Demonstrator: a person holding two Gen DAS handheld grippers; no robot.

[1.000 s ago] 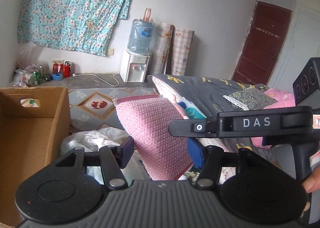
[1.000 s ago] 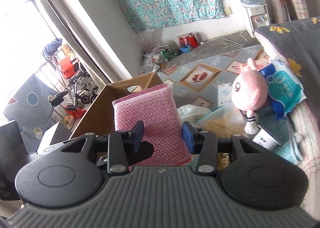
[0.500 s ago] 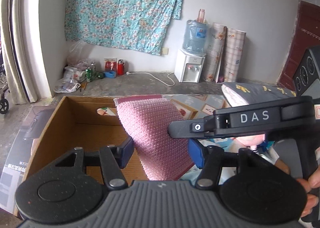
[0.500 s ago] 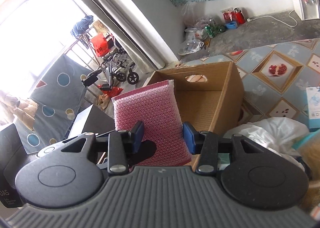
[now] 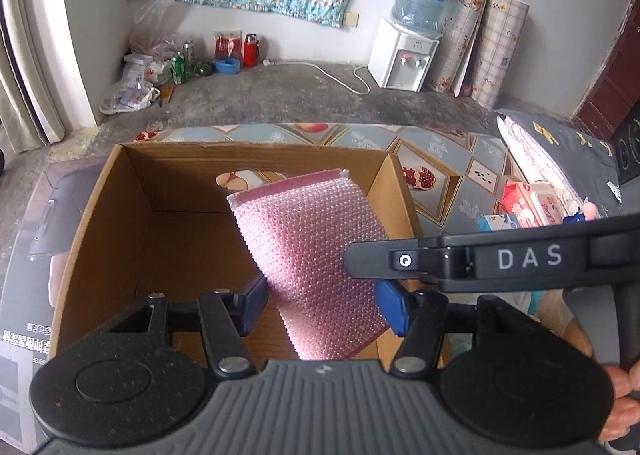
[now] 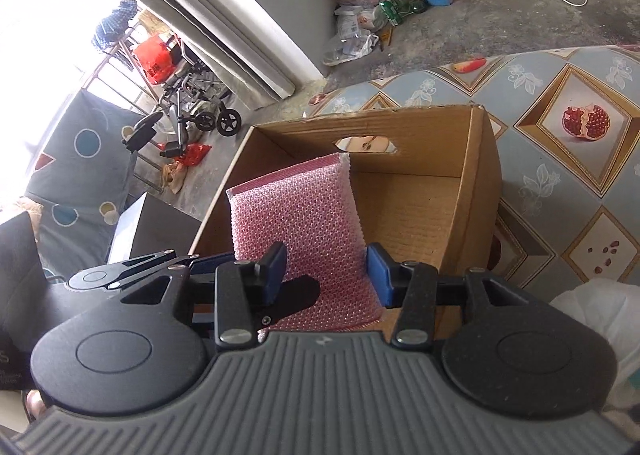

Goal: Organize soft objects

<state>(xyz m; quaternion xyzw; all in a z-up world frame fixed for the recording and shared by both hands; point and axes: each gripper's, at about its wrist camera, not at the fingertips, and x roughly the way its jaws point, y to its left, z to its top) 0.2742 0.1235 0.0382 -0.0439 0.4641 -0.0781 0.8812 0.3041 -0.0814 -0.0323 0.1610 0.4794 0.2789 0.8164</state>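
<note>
A pink bubble-wrap pouch (image 5: 312, 239) hangs upright over the open cardboard box (image 5: 248, 153), its lower part inside the walls. My left gripper (image 5: 322, 303) is shut on the pouch's lower edge, a blue pad against each side. In the right wrist view the same pouch (image 6: 296, 207) stands between the pads of my right gripper (image 6: 326, 273). Those jaws are opening slightly, with both pads still touching the pouch. The box (image 6: 484, 175) shows a bare floor and a hand hole in its far wall. The right tool's black body (image 5: 520, 259) crosses the left view.
The box sits on a patterned floor mat (image 6: 580, 175). A black carton (image 5: 24, 295) lies left of it. Bedding (image 5: 560, 151) and small packets (image 5: 532, 207) lie to the right, and a white bag (image 6: 592, 315) is near the box. A water dispenser (image 5: 404, 55) stands by the wall.
Both grippers have carried the pouch sideways from beside the bedding to over the box and tipped downward. The box's inside now fills the middle of both views.
</note>
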